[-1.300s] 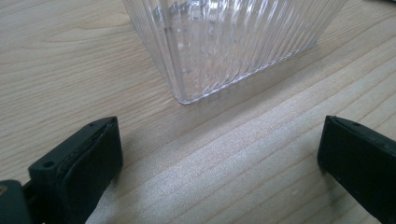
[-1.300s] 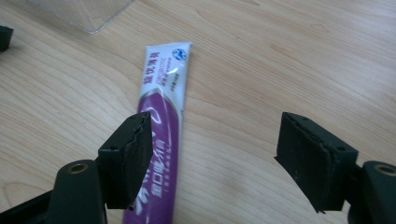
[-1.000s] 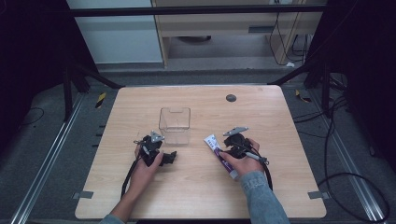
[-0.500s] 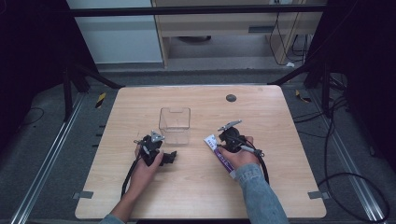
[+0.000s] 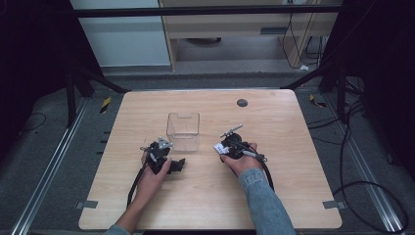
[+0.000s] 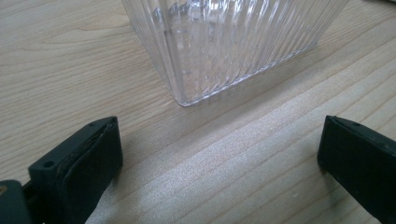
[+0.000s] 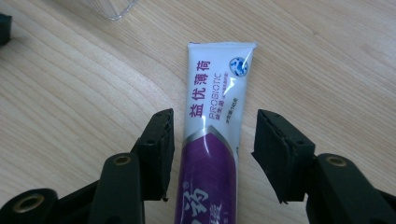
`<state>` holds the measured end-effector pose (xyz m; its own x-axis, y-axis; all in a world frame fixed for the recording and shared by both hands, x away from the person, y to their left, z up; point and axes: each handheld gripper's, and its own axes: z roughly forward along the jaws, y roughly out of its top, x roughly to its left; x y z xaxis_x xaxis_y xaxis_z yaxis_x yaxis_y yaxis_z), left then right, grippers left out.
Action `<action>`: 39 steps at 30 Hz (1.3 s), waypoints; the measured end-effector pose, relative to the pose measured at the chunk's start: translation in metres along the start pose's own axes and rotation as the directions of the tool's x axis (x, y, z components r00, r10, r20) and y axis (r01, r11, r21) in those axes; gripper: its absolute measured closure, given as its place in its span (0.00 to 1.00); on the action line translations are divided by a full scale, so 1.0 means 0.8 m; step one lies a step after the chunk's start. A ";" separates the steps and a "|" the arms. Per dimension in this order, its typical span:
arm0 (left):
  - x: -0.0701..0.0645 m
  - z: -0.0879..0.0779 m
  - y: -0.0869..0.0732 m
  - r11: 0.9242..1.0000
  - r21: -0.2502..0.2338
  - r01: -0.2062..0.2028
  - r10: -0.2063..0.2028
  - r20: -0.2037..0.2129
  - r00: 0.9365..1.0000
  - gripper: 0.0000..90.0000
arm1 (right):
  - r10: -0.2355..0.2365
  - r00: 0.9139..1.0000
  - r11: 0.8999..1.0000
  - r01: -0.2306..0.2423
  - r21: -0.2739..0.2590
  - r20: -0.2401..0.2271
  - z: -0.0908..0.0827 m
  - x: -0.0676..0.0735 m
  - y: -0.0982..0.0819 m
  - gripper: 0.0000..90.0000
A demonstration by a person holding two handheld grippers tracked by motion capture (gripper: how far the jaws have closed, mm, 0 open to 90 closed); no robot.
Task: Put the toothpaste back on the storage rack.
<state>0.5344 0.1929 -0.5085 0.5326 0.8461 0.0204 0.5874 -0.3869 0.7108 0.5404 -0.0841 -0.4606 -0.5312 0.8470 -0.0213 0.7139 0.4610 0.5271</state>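
Straddling a toothpaste tube [image 7: 212, 135] flat on the table [image 5: 293, 196] beside a clear ribbed box [image 5: 183, 131], the right gripper [image 7: 212, 149] has just reopened, pads not pressing. Best squeeze mid-tube, squarely, before lifting. The left gripper [image 6: 219, 163] waits spread wide near the box's corner.

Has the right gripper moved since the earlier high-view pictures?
Yes. The right gripper has shifted left along the toothpaste tube, closer to the clear container; its fingers straddle the tube.
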 end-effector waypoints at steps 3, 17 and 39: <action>0.000 0.000 0.000 1.000 0.000 0.000 0.000 0.000 1.000 0.00 | 0.001 1.000 1.000 -0.001 0.019 0.005 0.008 0.001 0.003 0.51; 0.000 0.000 0.000 1.000 0.000 0.000 0.000 0.000 1.000 0.00 | 0.010 1.000 0.998 -0.011 0.063 0.015 0.027 -0.002 0.005 0.53; 0.000 0.000 0.000 1.000 0.000 0.000 0.000 0.001 1.000 0.00 | 0.029 1.000 0.996 -0.028 0.079 -0.011 0.026 -0.005 0.006 0.68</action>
<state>0.5347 0.1927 -0.5086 0.5336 0.8455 0.0197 0.5872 -0.3872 0.7109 0.5552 -0.0799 -0.4754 -0.5153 0.8570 0.0028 0.7623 0.4569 0.4584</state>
